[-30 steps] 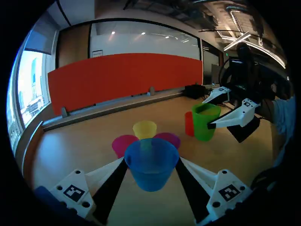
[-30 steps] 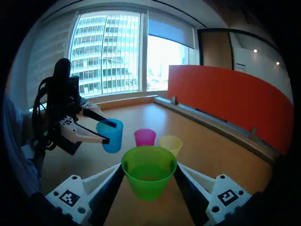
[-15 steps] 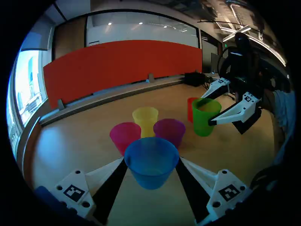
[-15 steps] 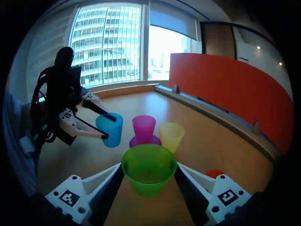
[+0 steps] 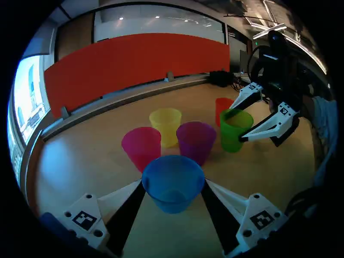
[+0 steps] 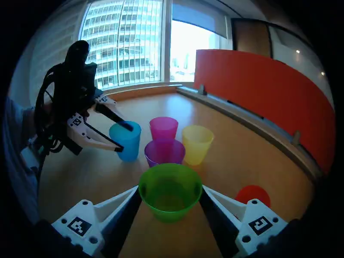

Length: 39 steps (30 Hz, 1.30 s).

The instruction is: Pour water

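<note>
blue cup [image 5: 173, 191] pinched in left gripper [image 5: 173, 182], green cup [image 6: 170, 200] pinched in right gripper [image 6: 170, 189], each at 6 o'clock of its own view, in left gripper view pink cup [image 5: 141, 146], purple cup [image 5: 196, 139], yellow cup [image 5: 165, 124] around 12 o'clock, red cup [image 5: 222, 106] at 2 o'clock

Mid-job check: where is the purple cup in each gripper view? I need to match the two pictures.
Left gripper view: the purple cup sits just right of centre, beyond the held blue cup.
Right gripper view: the purple cup sits at centre, just beyond the held green cup.
Shared landmark: the yellow cup, right next to it in both.
</note>
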Each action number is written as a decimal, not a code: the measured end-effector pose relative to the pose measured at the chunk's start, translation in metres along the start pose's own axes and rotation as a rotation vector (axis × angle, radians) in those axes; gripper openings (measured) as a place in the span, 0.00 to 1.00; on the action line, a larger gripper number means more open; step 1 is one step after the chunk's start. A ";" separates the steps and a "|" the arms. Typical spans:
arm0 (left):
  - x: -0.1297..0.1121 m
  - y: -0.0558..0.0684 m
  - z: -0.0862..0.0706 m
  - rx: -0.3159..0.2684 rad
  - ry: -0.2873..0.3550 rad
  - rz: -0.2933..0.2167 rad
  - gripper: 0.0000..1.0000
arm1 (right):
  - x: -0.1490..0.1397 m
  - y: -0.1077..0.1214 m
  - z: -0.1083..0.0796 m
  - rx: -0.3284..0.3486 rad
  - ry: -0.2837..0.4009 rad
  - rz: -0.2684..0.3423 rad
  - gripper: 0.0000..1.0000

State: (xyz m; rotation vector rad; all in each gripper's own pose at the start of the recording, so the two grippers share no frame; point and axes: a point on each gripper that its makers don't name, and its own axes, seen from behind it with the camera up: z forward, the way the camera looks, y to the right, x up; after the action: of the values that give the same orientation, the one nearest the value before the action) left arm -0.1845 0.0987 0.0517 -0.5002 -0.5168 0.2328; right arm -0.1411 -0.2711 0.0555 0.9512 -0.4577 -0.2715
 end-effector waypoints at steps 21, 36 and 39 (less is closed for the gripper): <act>-0.014 0.000 0.000 -0.017 -0.036 -0.010 0.98 | -0.018 0.000 0.009 -0.016 -0.028 -0.003 0.91; -0.025 0.000 -0.016 -0.014 -0.044 -0.045 0.98 | -0.023 0.000 0.001 -0.026 -0.025 0.013 1.00; -0.025 0.000 -0.023 -0.007 -0.035 -0.048 0.98 | -0.027 0.001 -0.005 -0.034 -0.032 0.011 1.00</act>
State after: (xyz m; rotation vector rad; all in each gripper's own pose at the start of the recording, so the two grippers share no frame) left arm -0.1937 0.0812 0.0247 -0.4908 -0.5628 0.1944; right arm -0.1625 -0.2552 0.0466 0.9124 -0.4864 -0.2845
